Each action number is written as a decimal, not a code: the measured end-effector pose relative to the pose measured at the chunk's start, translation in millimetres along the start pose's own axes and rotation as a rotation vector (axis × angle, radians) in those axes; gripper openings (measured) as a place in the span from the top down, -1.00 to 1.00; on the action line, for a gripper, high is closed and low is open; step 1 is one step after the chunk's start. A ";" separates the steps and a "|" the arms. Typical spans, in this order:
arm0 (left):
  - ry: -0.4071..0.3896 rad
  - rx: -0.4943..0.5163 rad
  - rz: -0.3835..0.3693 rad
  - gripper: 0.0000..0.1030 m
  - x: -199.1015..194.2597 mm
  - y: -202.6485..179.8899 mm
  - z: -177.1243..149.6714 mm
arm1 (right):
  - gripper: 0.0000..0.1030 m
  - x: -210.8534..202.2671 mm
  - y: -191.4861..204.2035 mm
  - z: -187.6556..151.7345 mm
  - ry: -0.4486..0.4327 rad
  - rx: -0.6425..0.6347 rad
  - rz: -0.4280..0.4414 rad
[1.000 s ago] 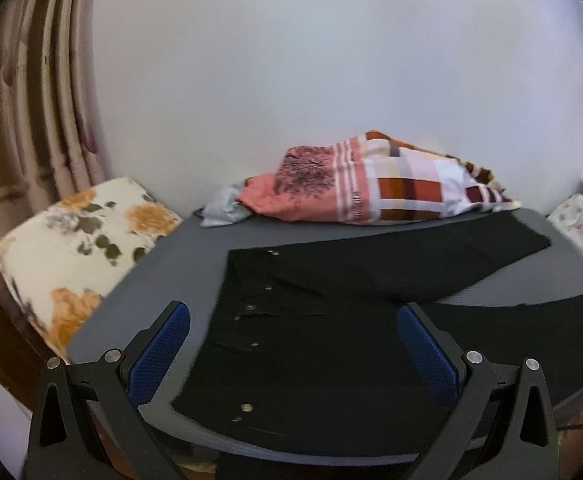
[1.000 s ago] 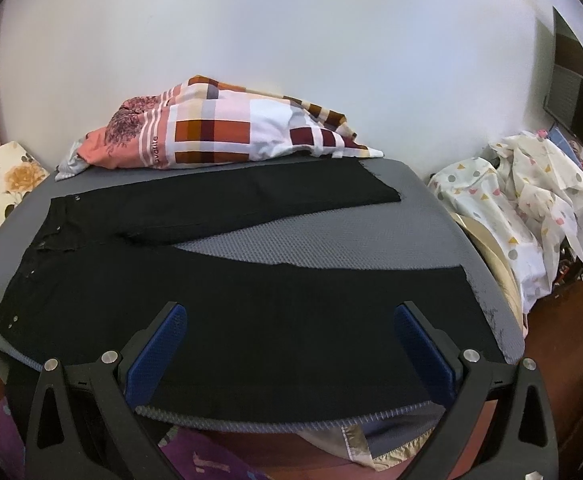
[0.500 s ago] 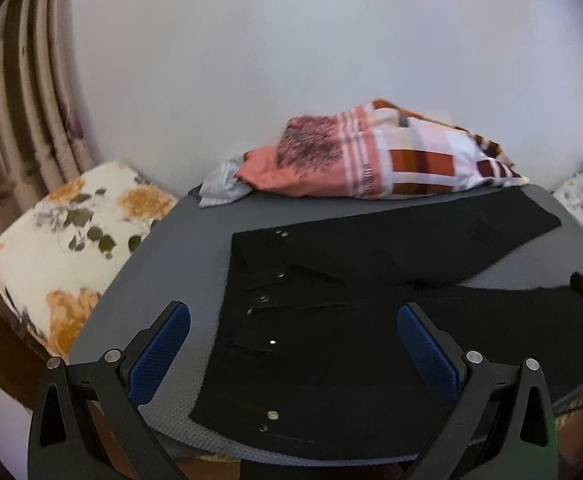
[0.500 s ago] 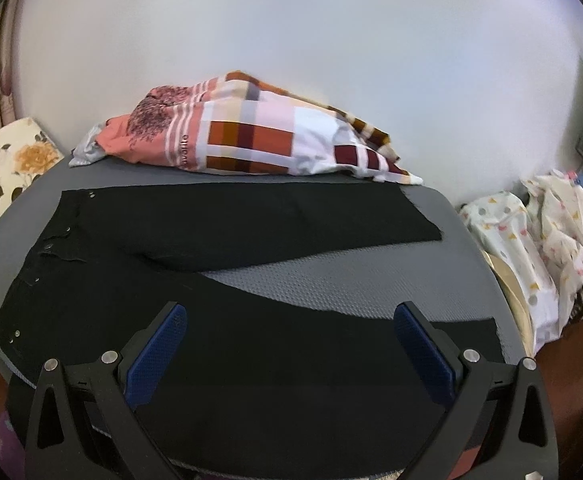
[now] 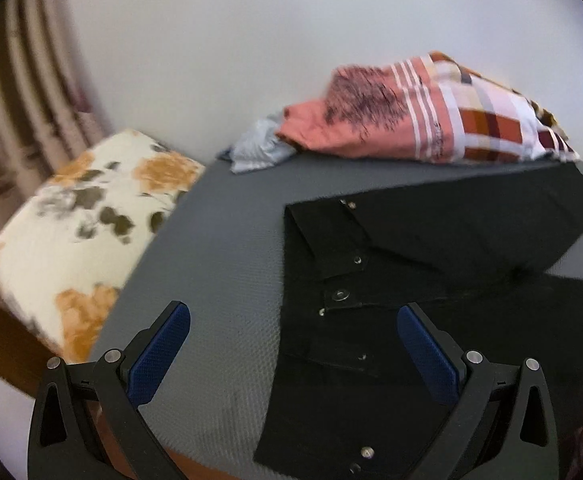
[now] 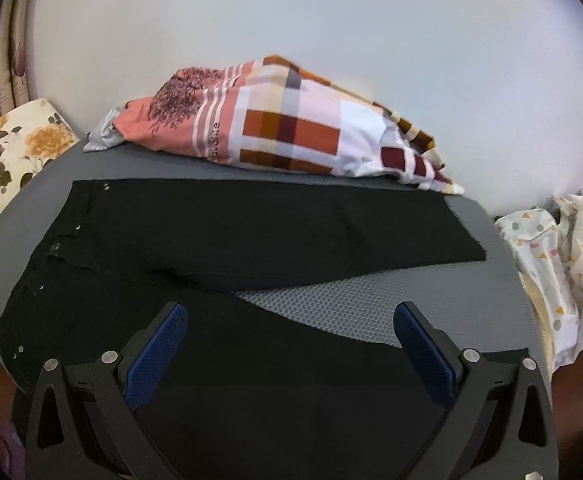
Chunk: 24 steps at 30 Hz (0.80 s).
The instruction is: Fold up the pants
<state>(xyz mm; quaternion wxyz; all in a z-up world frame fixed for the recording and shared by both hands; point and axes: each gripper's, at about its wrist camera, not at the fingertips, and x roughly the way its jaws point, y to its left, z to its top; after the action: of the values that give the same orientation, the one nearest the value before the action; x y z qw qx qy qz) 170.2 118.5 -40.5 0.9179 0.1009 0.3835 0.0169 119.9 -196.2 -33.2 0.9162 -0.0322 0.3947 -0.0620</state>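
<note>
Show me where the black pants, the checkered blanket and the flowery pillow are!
black pants [image 6: 251, 232]: right wrist view, on the far leg lying flat.
checkered blanket [image 6: 291, 128]: right wrist view, on its orange and white squares.
flowery pillow [image 5: 79, 232]: left wrist view, on its white middle among the flowers.

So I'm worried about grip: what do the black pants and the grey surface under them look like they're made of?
The black pants look like matte woven cotton, perhaps denim: metal rivets and a snap at the waistband, raw fraying hem. The grey surface looks like textured foam or rubber matting, given its fine honeycomb dimples; the exact material is unclear.
</note>
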 end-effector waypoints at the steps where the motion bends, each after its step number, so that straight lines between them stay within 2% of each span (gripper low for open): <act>1: 0.021 -0.004 -0.036 -1.00 11.8 7.0 3.6 | -1.00 4.4 1.2 -0.5 0.012 -0.001 0.003; 5: 0.066 -0.055 -0.104 -0.92 52.6 32.3 21.2 | -0.99 22.3 3.8 -3.5 0.068 -0.008 0.010; 6: 0.068 -0.078 -0.142 -0.90 64.5 41.6 27.1 | -0.99 25.4 3.7 -4.1 0.076 -0.006 0.011; 8: 0.076 -0.128 -0.208 -0.71 92.4 59.7 39.0 | -0.99 29.7 4.4 -4.4 0.086 -0.004 0.013; 12: 0.150 -0.182 -0.317 -0.46 153.6 83.5 60.6 | -0.99 37.8 7.6 -4.6 0.102 -0.012 0.011; 14: 0.160 -0.179 -0.365 -0.39 177.1 88.6 68.1 | -0.99 44.1 10.9 -5.8 0.119 -0.018 0.013; 17: 0.188 -0.146 -0.487 -0.39 210.8 87.8 79.2 | -0.99 54.2 16.2 -6.9 0.149 -0.033 0.015; 18: 0.191 -0.122 -0.480 -0.39 220.8 85.3 82.7 | -0.99 57.6 18.3 -7.6 0.160 -0.039 0.016; 23: 0.269 -0.056 -0.541 -0.39 263.2 73.8 91.3 | -0.98 67.5 22.9 -7.7 0.183 -0.056 0.015; 24: 0.277 -0.034 -0.531 -0.39 268.5 69.6 92.0 | -0.98 69.1 23.2 -7.7 0.187 -0.056 0.014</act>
<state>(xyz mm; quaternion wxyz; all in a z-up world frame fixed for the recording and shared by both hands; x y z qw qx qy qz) 427.8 199.9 -151.7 0.8306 -0.0215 0.5178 -0.2038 163.3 -182.9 -90.7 0.8744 -0.0489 0.4804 -0.0473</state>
